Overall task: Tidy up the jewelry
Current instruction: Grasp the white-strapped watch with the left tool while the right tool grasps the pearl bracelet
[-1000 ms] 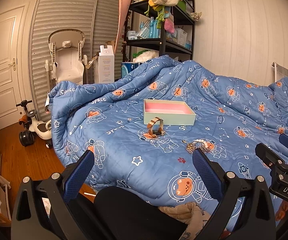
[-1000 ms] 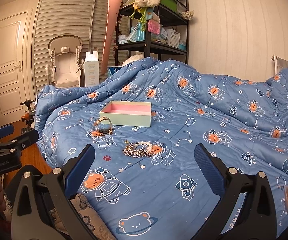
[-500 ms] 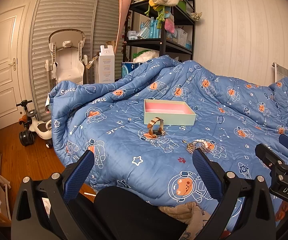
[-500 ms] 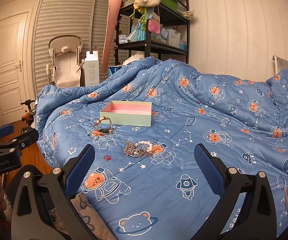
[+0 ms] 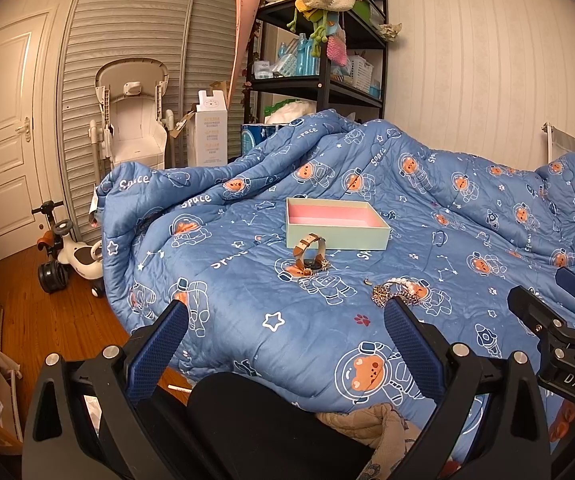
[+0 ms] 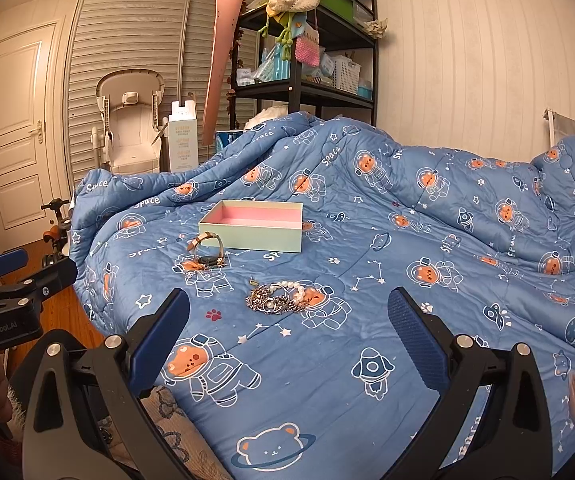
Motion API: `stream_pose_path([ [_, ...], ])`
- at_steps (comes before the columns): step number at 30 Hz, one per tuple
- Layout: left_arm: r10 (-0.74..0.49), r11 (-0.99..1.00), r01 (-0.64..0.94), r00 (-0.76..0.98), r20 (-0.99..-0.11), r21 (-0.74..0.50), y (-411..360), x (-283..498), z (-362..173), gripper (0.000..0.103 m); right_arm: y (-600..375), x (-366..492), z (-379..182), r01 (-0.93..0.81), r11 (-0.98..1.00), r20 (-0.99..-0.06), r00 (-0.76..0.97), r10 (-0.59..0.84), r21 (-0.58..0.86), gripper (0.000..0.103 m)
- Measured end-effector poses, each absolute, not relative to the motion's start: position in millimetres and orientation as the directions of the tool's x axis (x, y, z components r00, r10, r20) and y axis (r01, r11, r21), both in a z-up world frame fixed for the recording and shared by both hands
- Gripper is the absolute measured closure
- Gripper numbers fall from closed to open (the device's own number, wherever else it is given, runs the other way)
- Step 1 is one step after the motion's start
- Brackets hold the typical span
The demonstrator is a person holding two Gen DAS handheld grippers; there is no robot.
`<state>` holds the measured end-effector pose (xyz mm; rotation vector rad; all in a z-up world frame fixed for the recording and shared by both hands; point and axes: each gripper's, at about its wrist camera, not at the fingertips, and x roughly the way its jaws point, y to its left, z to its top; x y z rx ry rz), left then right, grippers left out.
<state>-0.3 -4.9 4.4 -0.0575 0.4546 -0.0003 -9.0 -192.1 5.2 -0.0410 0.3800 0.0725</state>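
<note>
Both claws hover released over the near bed edge: left gripper (image 5: 285, 344), right gripper (image 6: 287, 330). Beyond them spreads a quilted blue astronaut-print duvet (image 6: 387, 240). A tangled heap of chains and pearls (image 6: 277, 298) lies nearest, then a strap watch (image 6: 207, 252) standing looped, then the shallow pink-lined rectangular box (image 6: 253, 228), long side facing near.

Bare quilt (image 6: 367, 320) lies before the jewelry heap (image 6: 277, 299); watch (image 6: 207, 254) fronts the box (image 6: 255, 228).

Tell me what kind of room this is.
Most likely a child's bedroom: a bed under a blue space-bear quilt, a toddler ride-on toy on the wood floor, and a shelving unit crammed with toys and bottles.
</note>
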Motion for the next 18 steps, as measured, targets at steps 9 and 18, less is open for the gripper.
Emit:
stream_pose_path([
  [9,-0.014,0.998,-0.012,0.899,-0.438,-0.056,-5.3,-0.4,4.2,0.007,-193.4,-7.5,4.6,-0.077,0.997,-0.375,0.925,0.063,-0.024,0.005],
  [18,-0.013,0.998,-0.013,0.899,-0.438,-0.056,-5.4,-0.3,3.8,0.007,-193.0,-7.0,4.0,-0.079,0.997,-0.376,0.924,0.064,-0.023,0.005],
])
